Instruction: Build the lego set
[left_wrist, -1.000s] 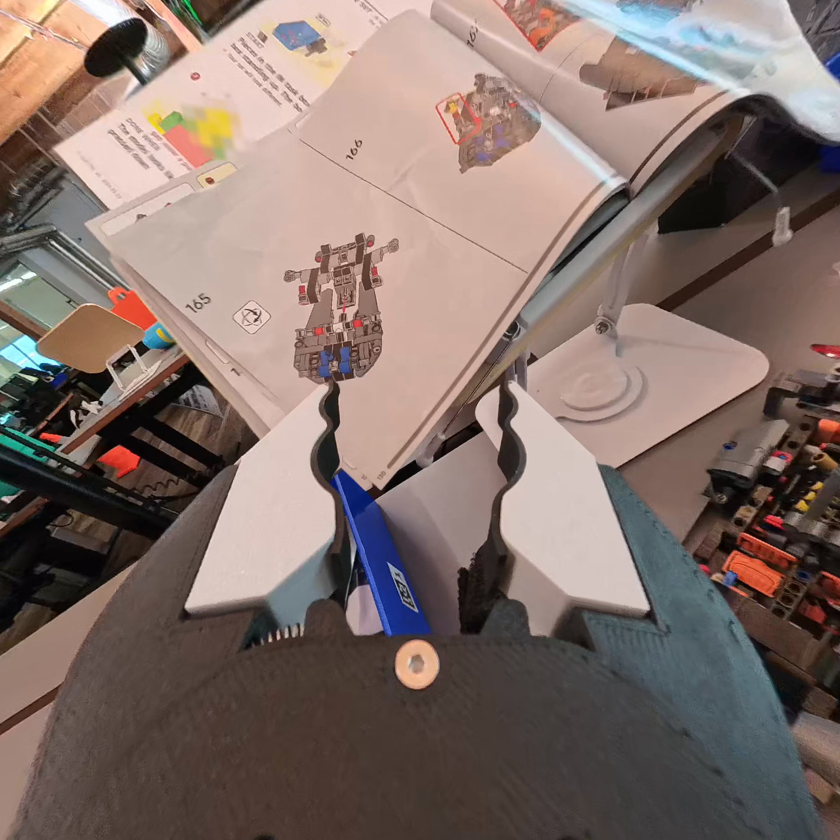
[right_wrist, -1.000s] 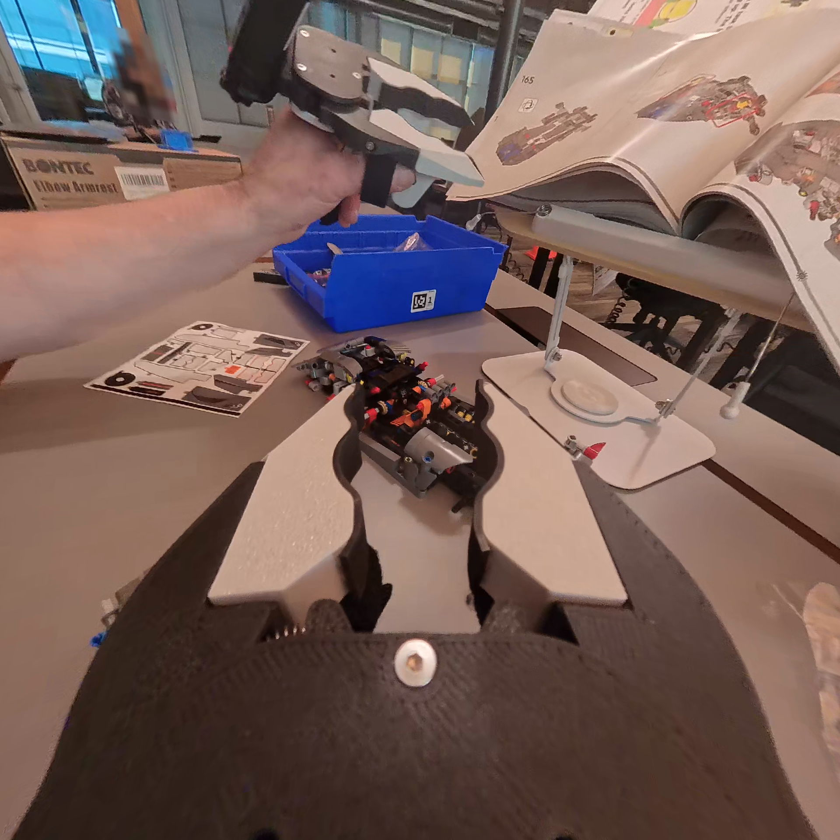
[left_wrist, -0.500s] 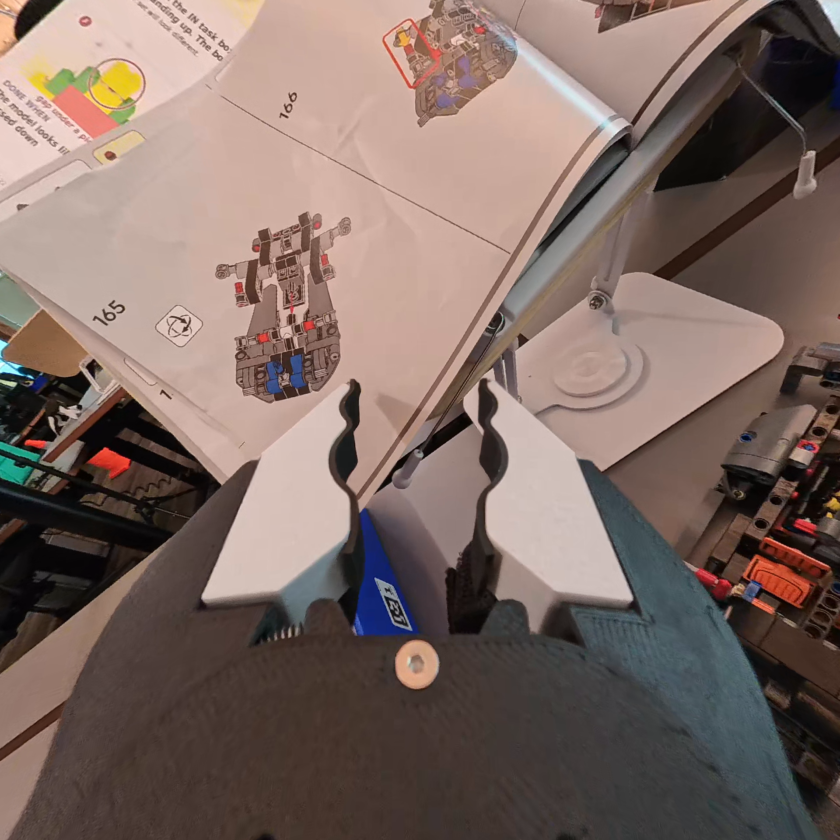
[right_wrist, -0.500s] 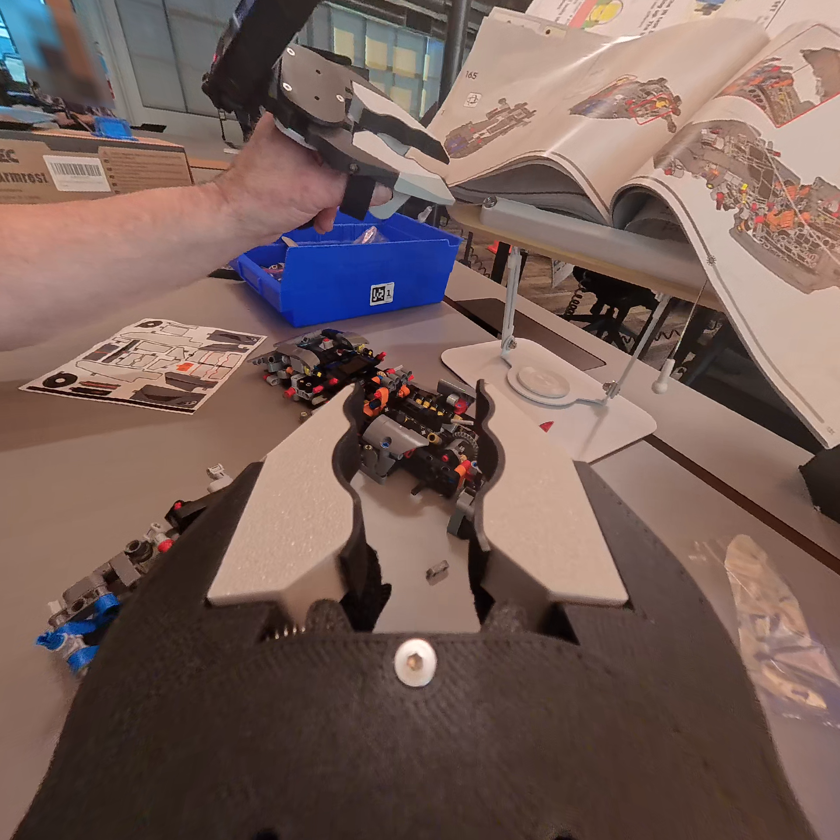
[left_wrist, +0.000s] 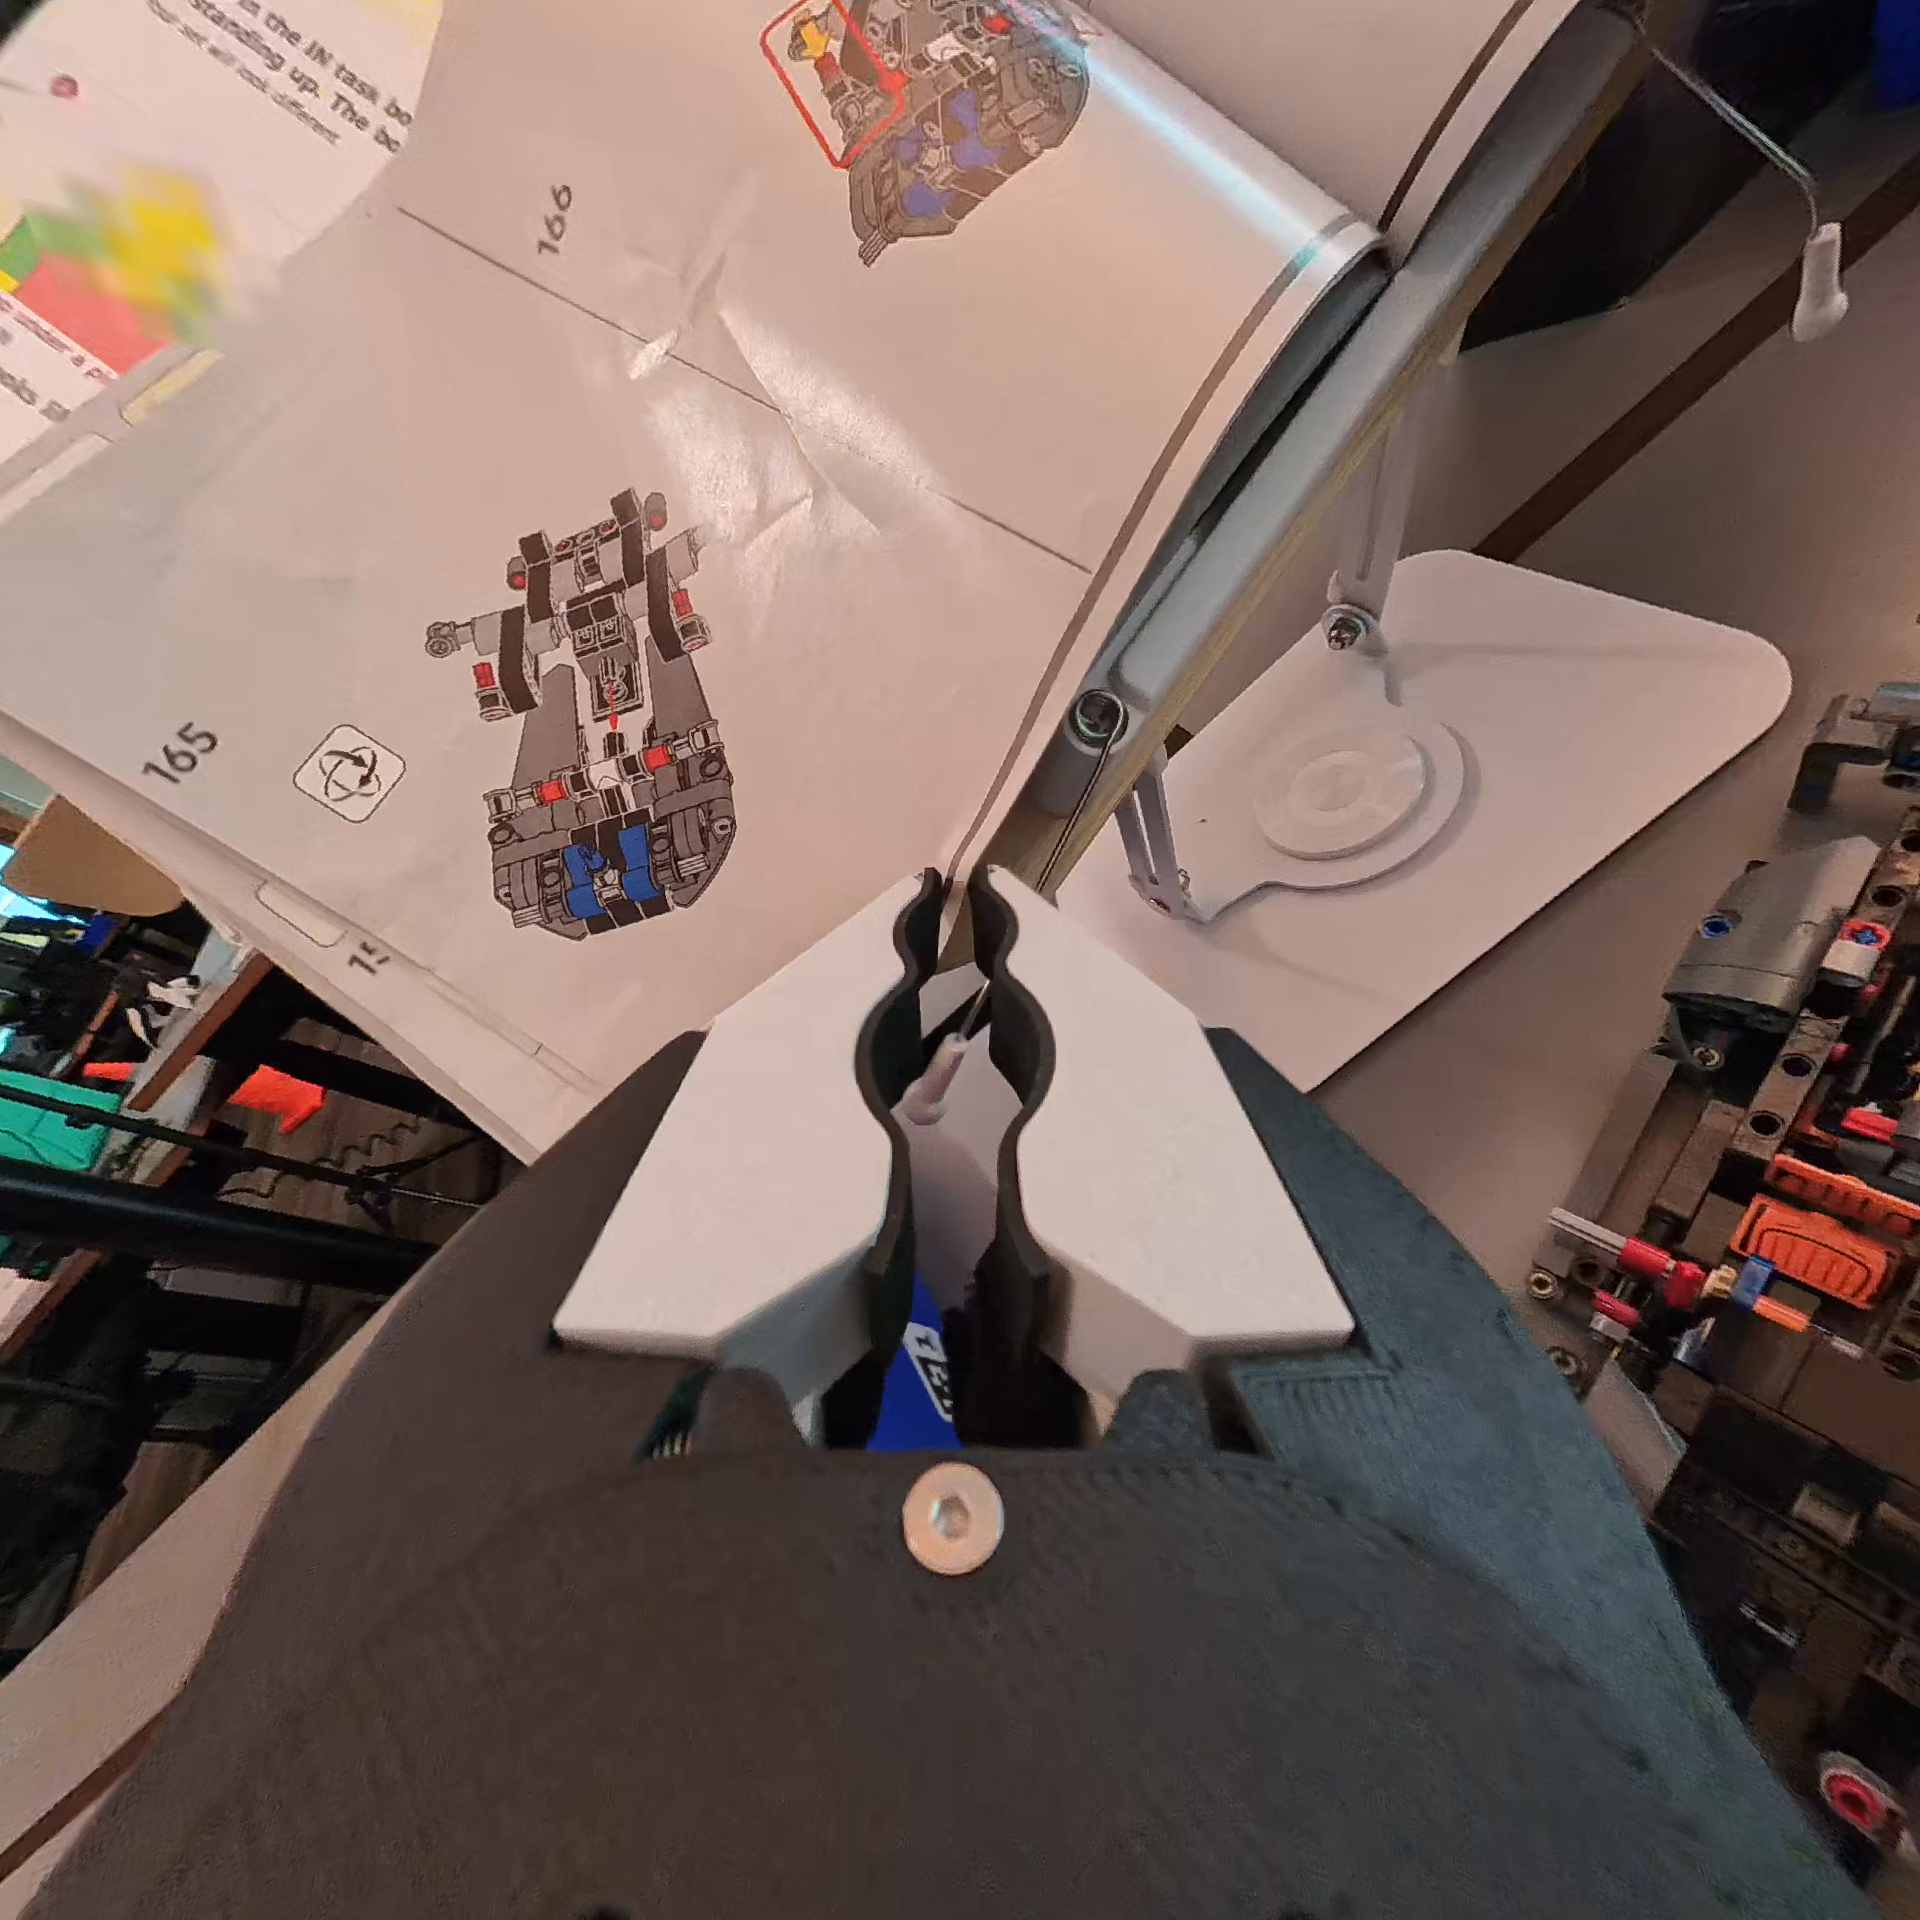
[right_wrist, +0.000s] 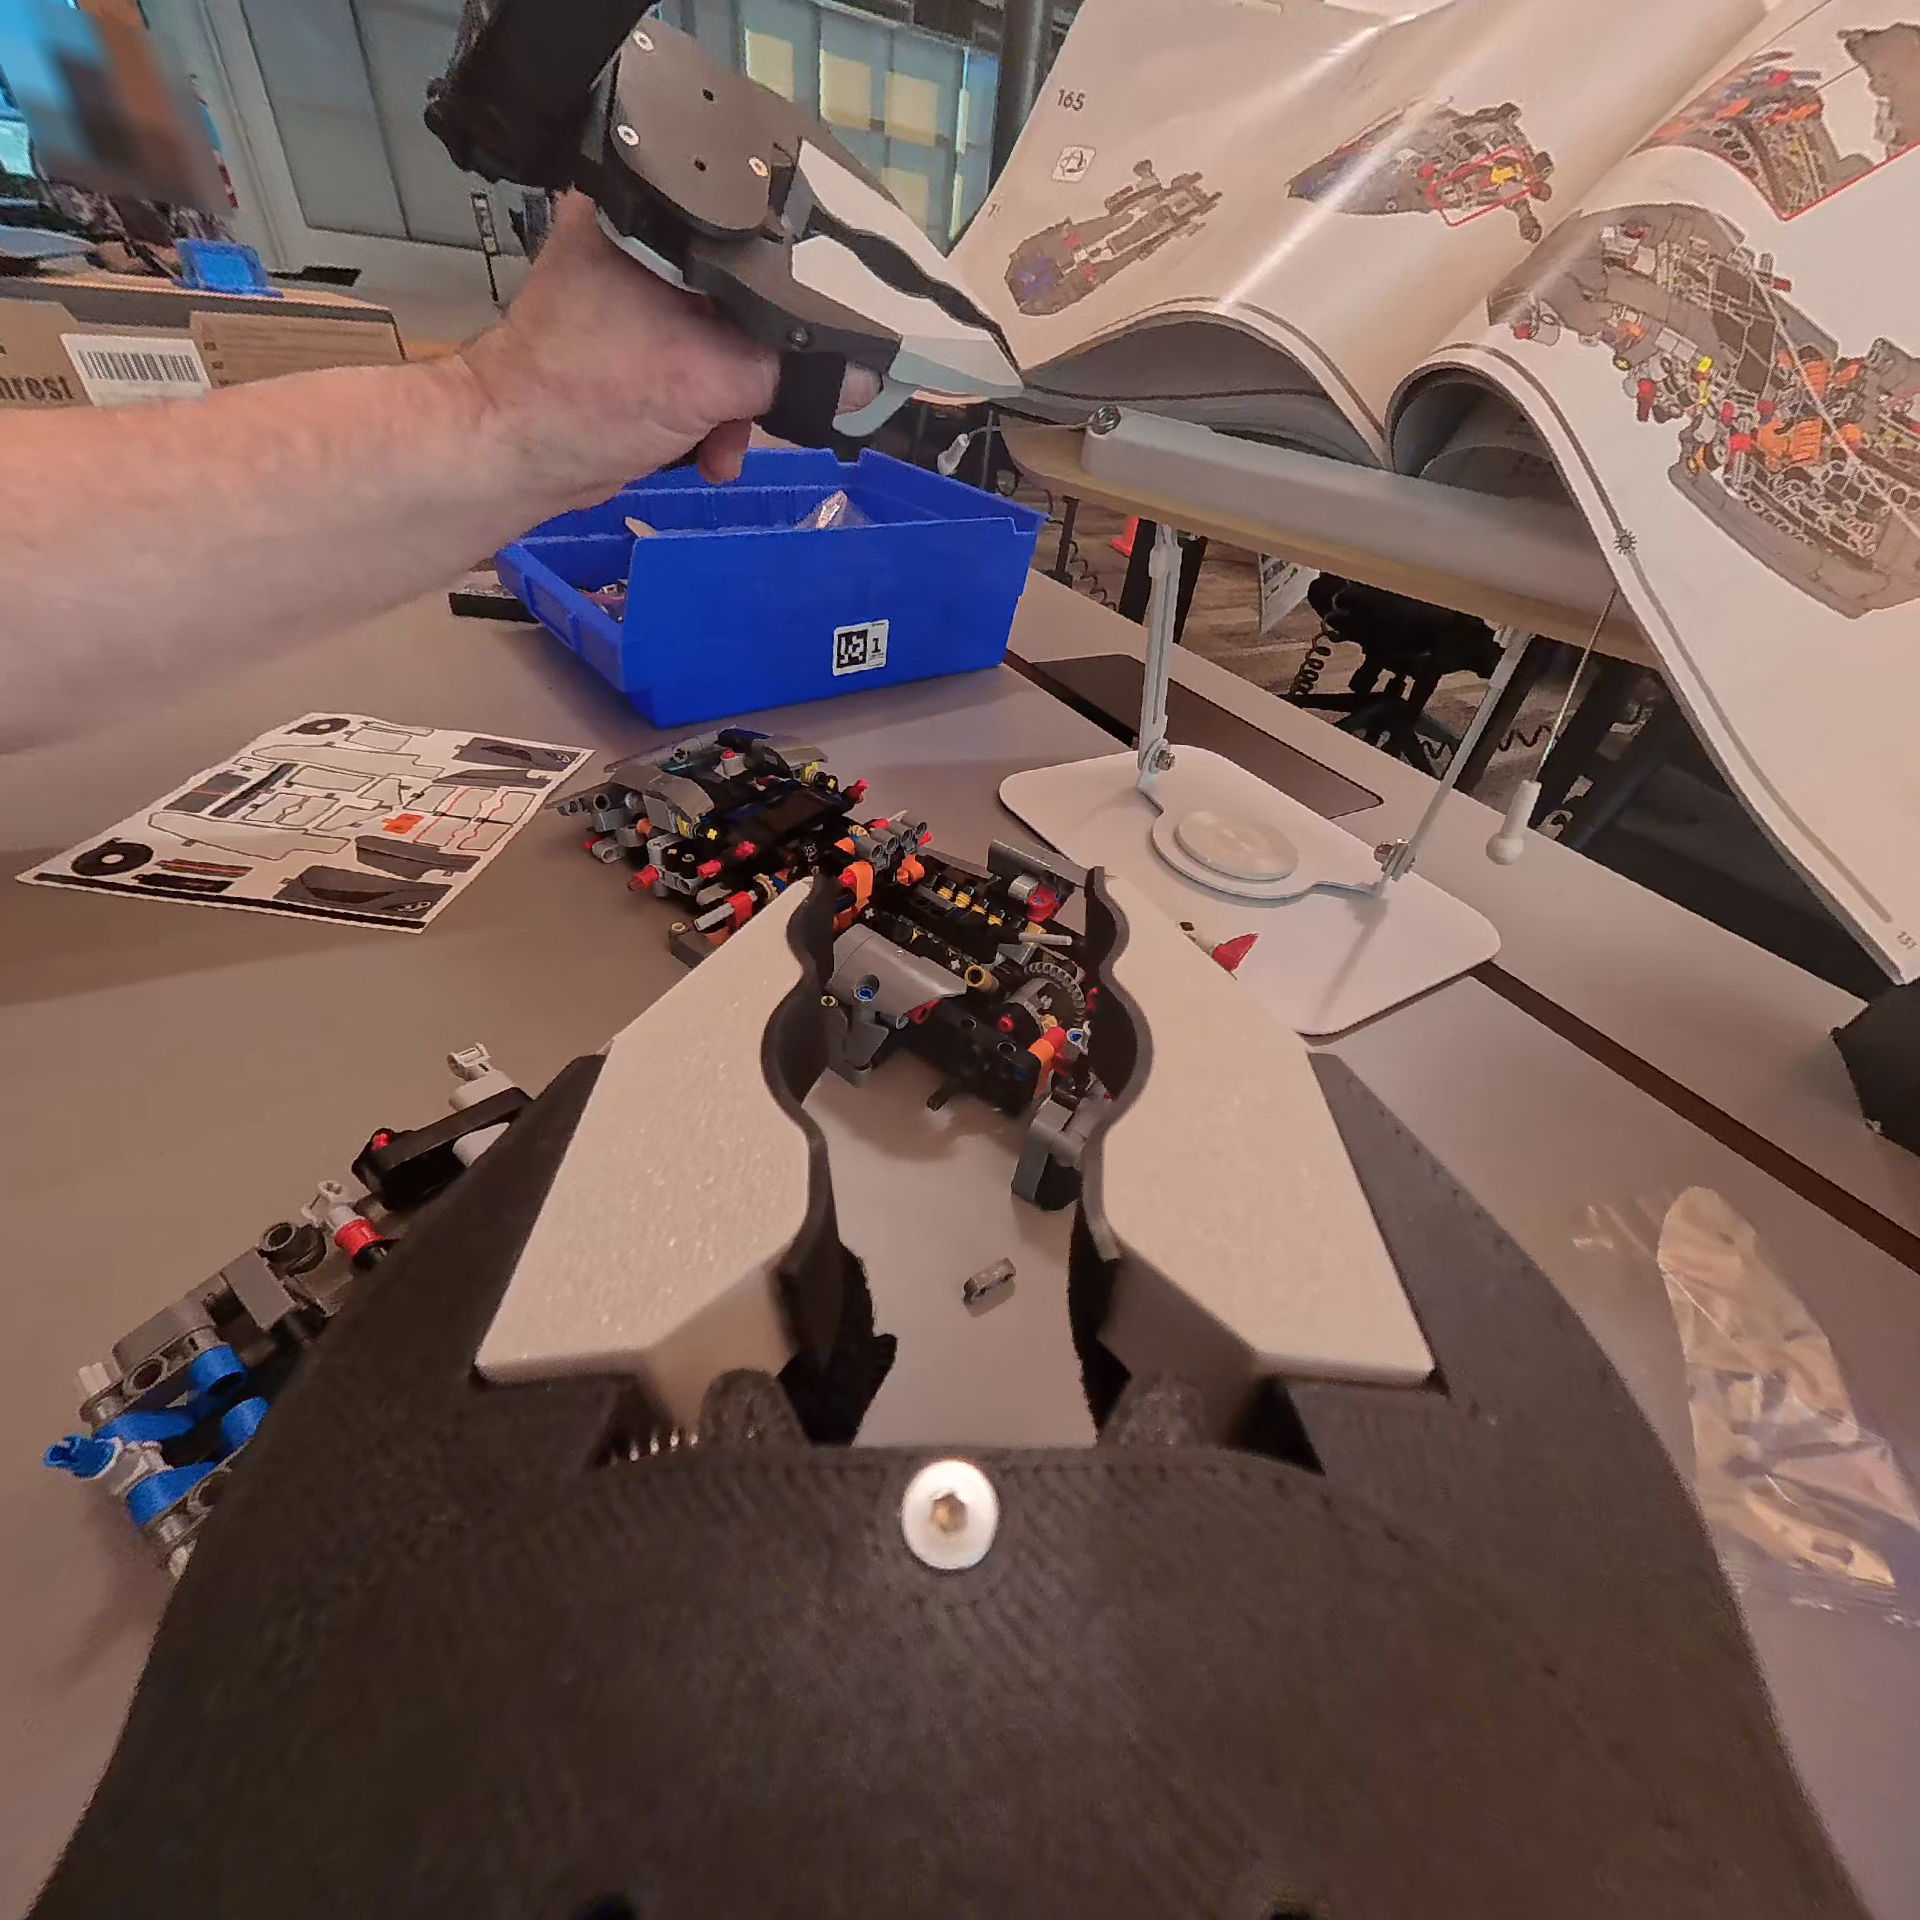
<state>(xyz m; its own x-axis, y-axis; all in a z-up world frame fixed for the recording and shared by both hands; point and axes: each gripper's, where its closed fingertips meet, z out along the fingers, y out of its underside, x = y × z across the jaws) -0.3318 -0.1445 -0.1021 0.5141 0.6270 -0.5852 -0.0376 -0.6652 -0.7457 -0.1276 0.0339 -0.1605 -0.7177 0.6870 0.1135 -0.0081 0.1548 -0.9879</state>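
The left gripper (left_wrist: 954, 902), raised in a bare hand (right_wrist: 623, 364) at the instruction booklet's (left_wrist: 665, 436) lower page corner, has its fingertips pinched nearly together, while the right gripper (right_wrist: 951, 914) hovers spread wide apart, well below it.

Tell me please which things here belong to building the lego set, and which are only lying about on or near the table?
Belonging to the job:
- instruction booklet, page edge pinched by the left gripper
- partly built model
- small grey-blue subassembly
- blue parts bin
- sticker sheet
- right gripper, open above the model

Only lying about:
- cardboard box
- clear plastic bag
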